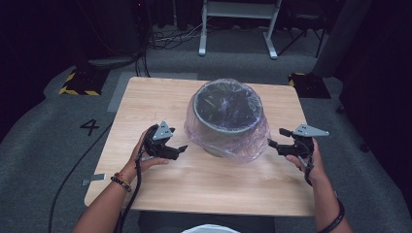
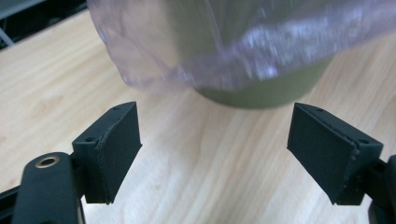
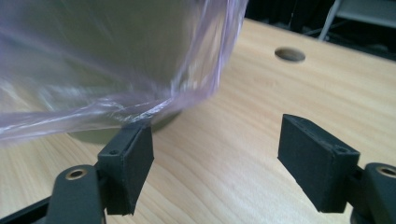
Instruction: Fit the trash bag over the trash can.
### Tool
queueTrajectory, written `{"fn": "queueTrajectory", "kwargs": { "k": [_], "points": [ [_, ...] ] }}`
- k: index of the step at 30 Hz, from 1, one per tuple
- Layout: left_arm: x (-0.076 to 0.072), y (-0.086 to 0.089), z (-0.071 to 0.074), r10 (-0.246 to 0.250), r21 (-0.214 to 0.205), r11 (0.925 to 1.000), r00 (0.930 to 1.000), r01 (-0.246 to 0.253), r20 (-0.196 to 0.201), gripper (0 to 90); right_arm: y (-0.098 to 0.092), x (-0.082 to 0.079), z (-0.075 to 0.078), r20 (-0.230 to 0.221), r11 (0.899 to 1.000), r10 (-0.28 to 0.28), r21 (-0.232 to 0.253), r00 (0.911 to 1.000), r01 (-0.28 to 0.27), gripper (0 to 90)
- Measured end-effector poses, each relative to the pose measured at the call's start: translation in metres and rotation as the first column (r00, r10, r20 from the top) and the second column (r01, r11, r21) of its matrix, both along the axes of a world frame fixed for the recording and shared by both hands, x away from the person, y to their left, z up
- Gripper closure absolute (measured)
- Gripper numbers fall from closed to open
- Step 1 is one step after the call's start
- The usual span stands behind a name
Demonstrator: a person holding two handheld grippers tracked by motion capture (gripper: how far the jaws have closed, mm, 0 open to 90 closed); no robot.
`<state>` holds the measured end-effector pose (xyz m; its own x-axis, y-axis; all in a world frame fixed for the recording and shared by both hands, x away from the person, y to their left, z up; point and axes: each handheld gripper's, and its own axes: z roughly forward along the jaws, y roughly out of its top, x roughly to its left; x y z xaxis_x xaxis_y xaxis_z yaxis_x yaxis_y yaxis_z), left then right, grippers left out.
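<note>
Tongs (image 1: 183,148) beside bag-lined bin (image 1: 226,115)

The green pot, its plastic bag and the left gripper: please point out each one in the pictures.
green pot (image 1: 226,127), high view, on its outer wall under the plastic.
plastic bag (image 1: 252,145), high view, on its loose lower edge.
left gripper (image 1: 180,149), high view, between its open fingertips.

Two black jaws rise from the lower left and lower right of the frame, spread wide with nothing but bare wooden bench (image 2: 201,158) between them. Across the top, a clear plastic bag (image 2: 261,60) drapes an olive-green pot (image 2: 261,95).
</note>
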<state>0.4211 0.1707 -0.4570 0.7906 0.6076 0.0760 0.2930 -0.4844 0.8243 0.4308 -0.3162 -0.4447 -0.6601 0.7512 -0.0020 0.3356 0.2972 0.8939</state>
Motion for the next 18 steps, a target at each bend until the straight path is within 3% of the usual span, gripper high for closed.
{"fn": "queueTrajectory", "kwargs": {
  "k": [6,10,14,16,17,18],
  "points": [
    [-0.007,0.005,-0.016,-0.016,0.037,0.9991,0.9953,0.020,-0.096,16.6,0.004,-0.008,0.027,0.063,0.999,0.019,0.044,0.9979,-0.021,26.1],
    [-0.013,0.009,-0.025,-0.034,0.071,0.9965,0.9907,0.044,-0.132,16.6,0.011,-0.012,0.041,0.095,0.998,0.039,0.047,0.9947,-0.043,25.7],
    [-0.018,0.012,-0.033,-0.032,0.093,0.9945,0.9870,0.047,-0.158,17.0,0.015,-0.014,0.050,0.118,0.999,0.051,-0.001,0.9918,-0.051,30.8],
    [-0.019,0.013,-0.036,-0.044,0.087,0.9944,0.9827,0.060,-0.180,21.5,0.016,-0.015,0.049,0.097,0.997,0.042,-0.073,0.9944,-0.035,38.4],
    [-0.021,0.013,-0.037,-0.042,0.090,0.9941,0.9827,0.059,-0.181,24.1,0.017,-0.014,0.047,0.079,0.990,0.026,-0.141,0.9965,-0.015,37.3],
    [-0.022,0.013,-0.039,-0.041,0.092,0.9940,0.9820,0.059,-0.184,23.7,0.015,-0.013,0.045,0.076,0.989,0.019,-0.144,0.9970,-0.008,37.7]
  ]
}}
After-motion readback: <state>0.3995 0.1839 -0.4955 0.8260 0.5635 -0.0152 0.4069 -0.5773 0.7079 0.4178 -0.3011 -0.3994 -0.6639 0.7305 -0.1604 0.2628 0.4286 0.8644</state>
